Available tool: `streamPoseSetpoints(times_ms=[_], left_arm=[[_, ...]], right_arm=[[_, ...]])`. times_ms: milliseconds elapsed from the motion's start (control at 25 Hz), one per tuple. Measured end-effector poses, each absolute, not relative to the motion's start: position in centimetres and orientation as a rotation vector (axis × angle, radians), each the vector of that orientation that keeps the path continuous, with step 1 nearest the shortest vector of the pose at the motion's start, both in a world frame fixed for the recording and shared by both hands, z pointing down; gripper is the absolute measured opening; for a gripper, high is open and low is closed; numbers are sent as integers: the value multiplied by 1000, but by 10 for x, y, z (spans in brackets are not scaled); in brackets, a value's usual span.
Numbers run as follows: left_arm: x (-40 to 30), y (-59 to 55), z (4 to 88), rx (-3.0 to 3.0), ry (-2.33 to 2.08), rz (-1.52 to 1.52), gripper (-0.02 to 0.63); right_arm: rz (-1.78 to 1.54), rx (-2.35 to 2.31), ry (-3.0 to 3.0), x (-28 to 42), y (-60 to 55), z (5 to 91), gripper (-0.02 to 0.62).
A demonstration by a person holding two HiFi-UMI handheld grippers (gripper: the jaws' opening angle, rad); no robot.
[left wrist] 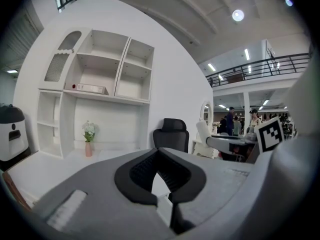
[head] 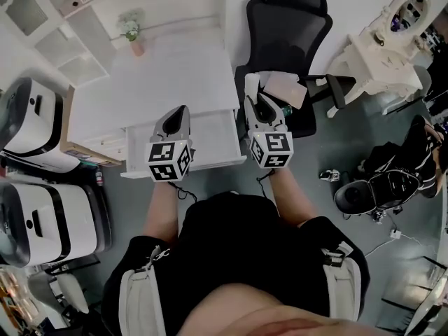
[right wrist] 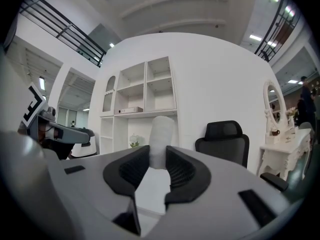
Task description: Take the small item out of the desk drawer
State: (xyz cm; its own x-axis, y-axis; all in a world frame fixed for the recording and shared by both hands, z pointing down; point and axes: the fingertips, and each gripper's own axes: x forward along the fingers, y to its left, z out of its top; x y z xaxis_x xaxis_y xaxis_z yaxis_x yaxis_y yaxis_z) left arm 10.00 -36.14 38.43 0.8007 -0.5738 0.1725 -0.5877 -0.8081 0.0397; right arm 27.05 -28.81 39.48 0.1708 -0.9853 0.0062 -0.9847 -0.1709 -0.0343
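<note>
A small white cylinder stands upright between the jaws of my right gripper, which is shut on it. In the right gripper view the cylinder sticks up past the black pads. The gripper hangs just off the right end of the open white drawer, above the chair's edge. My left gripper hovers over the drawer's left half, its jaws closed together with nothing in them. In the left gripper view its tips meet, and the right gripper with the cylinder shows at the right.
The white desk carries a small flower vase at the back, below white shelves. A black office chair with flat items on its seat stands right of the desk. White machines stand at the left; a white dressing table at the far right.
</note>
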Motion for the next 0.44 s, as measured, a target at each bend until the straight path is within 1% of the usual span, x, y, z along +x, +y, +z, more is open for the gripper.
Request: streamPoseSetpoints(times_ms=[440], left_arm=[[92,-356,387,2865,-968,249,14]], right_arm=[[-61,-2352,2053,265,-289,395,104]])
